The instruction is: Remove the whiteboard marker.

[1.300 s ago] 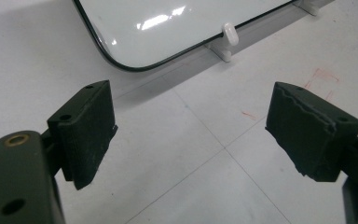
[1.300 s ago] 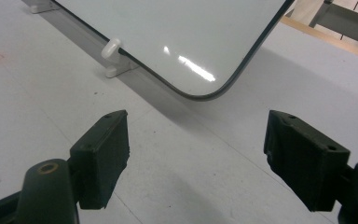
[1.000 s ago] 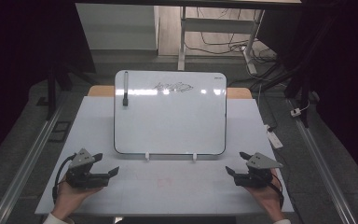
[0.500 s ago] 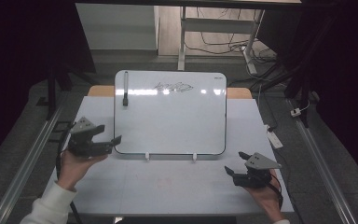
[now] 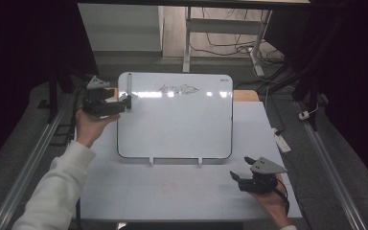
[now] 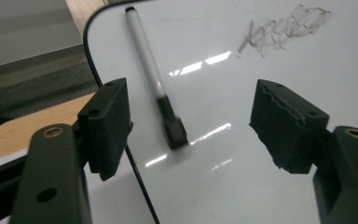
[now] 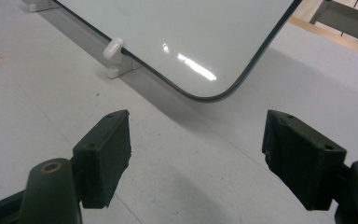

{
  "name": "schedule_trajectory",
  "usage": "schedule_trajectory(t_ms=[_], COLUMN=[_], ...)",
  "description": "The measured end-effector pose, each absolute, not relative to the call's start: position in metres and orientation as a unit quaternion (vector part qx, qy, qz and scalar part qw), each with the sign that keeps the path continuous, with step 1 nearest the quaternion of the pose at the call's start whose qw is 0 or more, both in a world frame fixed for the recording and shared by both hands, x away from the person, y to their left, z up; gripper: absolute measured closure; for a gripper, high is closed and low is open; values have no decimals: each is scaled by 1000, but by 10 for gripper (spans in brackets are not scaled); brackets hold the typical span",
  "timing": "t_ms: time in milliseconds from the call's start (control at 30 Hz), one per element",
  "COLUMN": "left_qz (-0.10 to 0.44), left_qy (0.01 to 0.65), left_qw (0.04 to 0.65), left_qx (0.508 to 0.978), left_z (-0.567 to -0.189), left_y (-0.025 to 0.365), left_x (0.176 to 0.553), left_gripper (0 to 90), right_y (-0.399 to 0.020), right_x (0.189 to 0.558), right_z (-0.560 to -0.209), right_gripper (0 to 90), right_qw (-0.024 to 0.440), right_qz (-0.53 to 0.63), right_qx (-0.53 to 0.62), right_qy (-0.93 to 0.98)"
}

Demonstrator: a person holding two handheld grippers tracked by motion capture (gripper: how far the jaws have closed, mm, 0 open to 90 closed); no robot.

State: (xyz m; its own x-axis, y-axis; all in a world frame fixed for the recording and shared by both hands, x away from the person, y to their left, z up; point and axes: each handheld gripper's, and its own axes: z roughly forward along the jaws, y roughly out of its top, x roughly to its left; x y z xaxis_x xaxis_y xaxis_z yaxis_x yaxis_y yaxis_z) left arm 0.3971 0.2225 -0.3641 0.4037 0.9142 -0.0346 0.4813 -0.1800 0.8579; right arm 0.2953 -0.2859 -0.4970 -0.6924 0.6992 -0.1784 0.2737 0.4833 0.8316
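A whiteboard [image 5: 175,124] leans on two white feet on the table, with a dark scribble [image 5: 176,89] near its top. A marker [image 5: 129,90] with a grey barrel and black cap lies along the board's upper left edge; the left gripper view shows the marker [image 6: 154,81] close up. My left gripper [image 5: 124,101] is open at the board's left edge, its jaws either side of the marker's capped end, not touching it. My right gripper [image 5: 237,176] rests open near the table's front right, facing the board's lower right corner [image 7: 214,95], with nothing between its jaws.
The white table [image 5: 182,187] has bare room in front of the board. A white foot [image 7: 116,58] props the board's lower edge. A small white tag [image 5: 281,142] lies at the table's right edge. Metal rails run along both sides, and cables lie on the floor behind.
My left gripper has travelled from the table's front left up and away to the board's upper left edge, ending at the marker. The right gripper has stayed put.
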Motion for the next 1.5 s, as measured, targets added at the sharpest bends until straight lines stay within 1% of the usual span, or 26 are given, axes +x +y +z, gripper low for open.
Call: schedule_trajectory(t_ms=[167, 200, 300, 400, 433, 500, 567, 667, 767, 800, 833, 900, 933, 1000, 1033, 1267, 1300, 1500], left_qz=[278, 280, 283, 295, 297, 304, 309, 312, 316, 317, 321, 327, 331, 338, 339, 328, 325, 327], left_qy=[486, 488, 497, 500, 502, 503, 504, 509, 514, 514, 514, 514, 513, 513, 513, 517, 515, 512], left_qw=[404, 402, 405, 397, 395, 391, 381, 368, 359, 356, 353, 350, 349, 345, 345, 358, 361, 361], left_qx=[724, 722, 713, 711, 710, 709, 711, 713, 713, 713, 713, 712, 711, 710, 709, 705, 706, 708], left_z=[-363, -363, -362, -361, -361, -360, -360, -363, -367, -368, -369, -369, -369, -369, -370, -370, -370, -370], left_y=[215, 214, 213, 211, 210, 208, 205, 203, 200, 199, 198, 196, 195, 194, 194, 191, 190, 189], left_x=[422, 426, 438, 446, 449, 453, 456, 462, 466, 467, 467, 468, 468, 468, 468, 468, 468, 467], left_gripper=[344, 365, 386, 416, 442, 457, 496, 517, 564, 564, 595, 607, 644, 662, 716, 769, 810, 812], right_y=[-286, -285, -285, -285, -286, -286, -287, -287, -287, -287, -287, -287, -287, -287, -287, -286, -286, -287], right_x=[296, 296, 296, 296, 296, 296, 296, 296, 295, 295, 295, 295, 295, 295, 296, 295, 295, 295], right_z=[-499, -499, -498, -498, -499, -499, -499, -498, -498, -498, -497, -498, -498, -498, -498, -498, -498, -498], right_gripper=[233, 233, 233, 233, 233, 233, 233, 233, 234, 234, 234, 234, 234, 234, 234, 236, 236, 240], right_qw=[256, 256, 257, 258, 259, 259, 260, 261, 265, 265, 265, 266, 266, 267, 267, 269, 270, 272], right_qz=[412, 411, 410, 410, 410, 409, 409, 409, 408, 408, 408, 408, 407, 407, 407, 405, 405, 405], right_qx=[298, 299, 298, 299, 300, 301, 304, 304, 304, 304, 304, 305, 305, 306, 306, 305, 305, 308], right_qy=[822, 822, 823, 822, 822, 821, 820, 820, 819, 819, 819, 819, 819, 819, 818, 819, 819, 817])
